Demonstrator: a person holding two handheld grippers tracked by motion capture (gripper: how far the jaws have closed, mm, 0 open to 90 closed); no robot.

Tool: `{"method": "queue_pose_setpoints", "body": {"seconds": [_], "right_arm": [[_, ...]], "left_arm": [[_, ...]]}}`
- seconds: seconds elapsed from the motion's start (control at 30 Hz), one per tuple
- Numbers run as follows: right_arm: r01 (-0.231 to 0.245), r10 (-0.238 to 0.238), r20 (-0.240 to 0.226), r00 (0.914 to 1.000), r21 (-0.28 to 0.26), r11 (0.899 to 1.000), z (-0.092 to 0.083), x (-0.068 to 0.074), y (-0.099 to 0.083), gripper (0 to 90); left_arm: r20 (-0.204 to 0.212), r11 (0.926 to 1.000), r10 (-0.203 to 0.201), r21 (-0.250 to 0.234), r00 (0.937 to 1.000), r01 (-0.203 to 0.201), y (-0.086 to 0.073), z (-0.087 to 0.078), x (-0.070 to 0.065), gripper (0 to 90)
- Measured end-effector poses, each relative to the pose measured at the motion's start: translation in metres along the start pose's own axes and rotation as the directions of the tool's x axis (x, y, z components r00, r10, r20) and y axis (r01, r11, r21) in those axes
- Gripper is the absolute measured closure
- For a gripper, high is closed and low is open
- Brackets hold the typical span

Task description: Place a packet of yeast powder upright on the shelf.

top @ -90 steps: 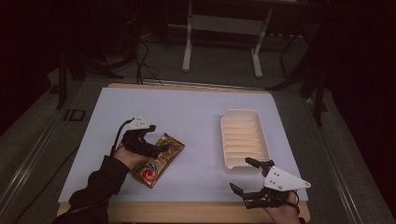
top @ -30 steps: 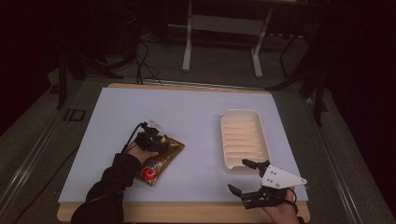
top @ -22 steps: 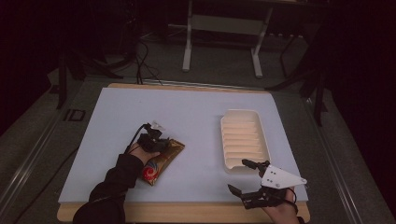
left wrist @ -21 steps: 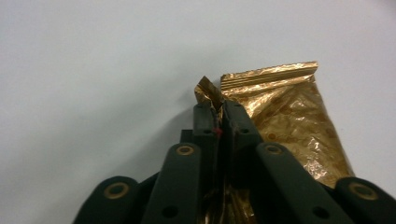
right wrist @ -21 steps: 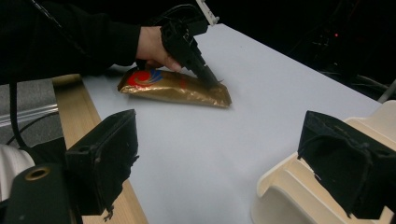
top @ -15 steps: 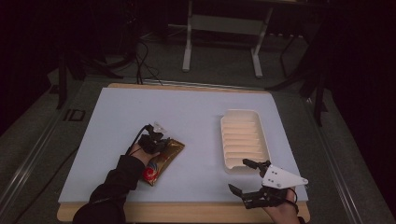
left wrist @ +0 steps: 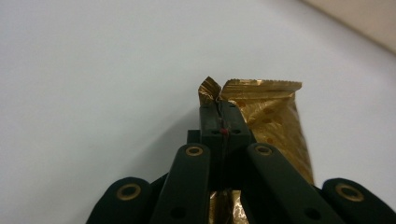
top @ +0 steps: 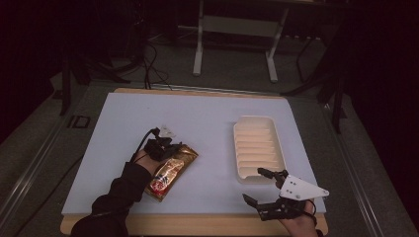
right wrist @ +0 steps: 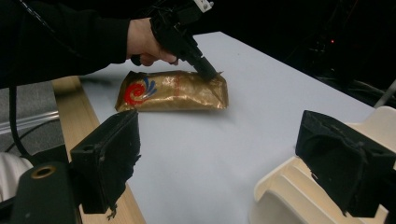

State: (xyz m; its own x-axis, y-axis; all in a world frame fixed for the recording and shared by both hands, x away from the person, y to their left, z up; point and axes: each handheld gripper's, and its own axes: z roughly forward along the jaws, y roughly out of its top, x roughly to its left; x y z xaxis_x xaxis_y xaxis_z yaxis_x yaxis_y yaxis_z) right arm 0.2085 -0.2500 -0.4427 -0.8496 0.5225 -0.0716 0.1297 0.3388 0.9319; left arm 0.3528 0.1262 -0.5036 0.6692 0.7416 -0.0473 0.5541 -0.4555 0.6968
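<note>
A gold snack packet point(top: 170, 173) with a red and blue swirl lies on the white mat at the left. My left gripper point(top: 174, 148) is shut on the packet's crimped far corner. In the left gripper view the jaws point(left wrist: 219, 108) meet on the crumpled foil edge of the packet point(left wrist: 275, 116). The right gripper view shows the packet point(right wrist: 173, 91) with the left gripper point(right wrist: 208, 72) pinching its right end, which sits slightly raised. My right gripper point(top: 253, 185) stands open near the front edge, just before the cream tray point(top: 257, 145), with nothing between its jaws point(right wrist: 229, 154).
The ridged cream tray point(right wrist: 280, 196) has nothing in it and lies at the right of the mat. A wooden table edge point(top: 197, 224) runs along the front. A metal stand point(top: 232, 39) and cables sit on the dark floor beyond the table.
The left hand has risen a little with the packet's far corner between the jaws, lifting that end slightly. The right gripper has stayed where it was.
</note>
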Motion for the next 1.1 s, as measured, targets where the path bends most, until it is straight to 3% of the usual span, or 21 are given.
{"method": "queue_pose_setpoints", "body": {"seconds": [0.23,0.43,0.5,0.67,0.83,1.0,1.1], "right_arm": [[0.0,0.0,0.017,0.9999,-0.012,1.0,-0.001,-0.001,0.0,11.9],[-0.007,0.007,-0.012,0.9999,-0.01,1.0,-0.001,-0.002,0.001,13.0],[-0.025,0.023,-0.043,0.9988,-0.026,0.999,-0.001,-0.003,0.001,13.6],[-0.003,0.001,-0.039,0.9992,-0.05,0.999,-0.001,-0.002,0.002,15.3],[-0.002,0.0,-0.017,0.9998,-0.072,0.997,-0.006,-0.002,0.005,17.3],[0.005,-0.005,0.007,1.0,-0.042,0.999,-0.006,-0.002,0.005,21.9],[0.006,-0.005,0.003,1.0,-0.044,0.999,-0.006,-0.001,0.007,21.9]], "left_arm": [[0.006,0.9992,0.035,-0.018,0.9994,-0.035,0.002,-0.016,-0.009,90.0],[0.004,0.9981,0.038,-0.049,0.9993,-0.038,0.004,-0.035,-0.011,90.0],[0.007,0.9974,0.054,-0.048,0.9985,-0.053,0.004,-0.04,-0.013,90.0],[0.015,0.9949,0.072,-0.071,0.9973,-0.071,0.006,-0.055,-0.018,90.0],[0.028,0.9899,0.107,-0.097,0.9939,-0.104,0.007,-0.07,-0.029,90.0],[0.05,0.9836,0.134,-0.129,0.9898,-0.126,0.006,-0.085,-0.041,90.0],[0.04,0.979,0.153,-0.143,0.9875,-0.146,0.005,-0.092,-0.048,90.0]]}}
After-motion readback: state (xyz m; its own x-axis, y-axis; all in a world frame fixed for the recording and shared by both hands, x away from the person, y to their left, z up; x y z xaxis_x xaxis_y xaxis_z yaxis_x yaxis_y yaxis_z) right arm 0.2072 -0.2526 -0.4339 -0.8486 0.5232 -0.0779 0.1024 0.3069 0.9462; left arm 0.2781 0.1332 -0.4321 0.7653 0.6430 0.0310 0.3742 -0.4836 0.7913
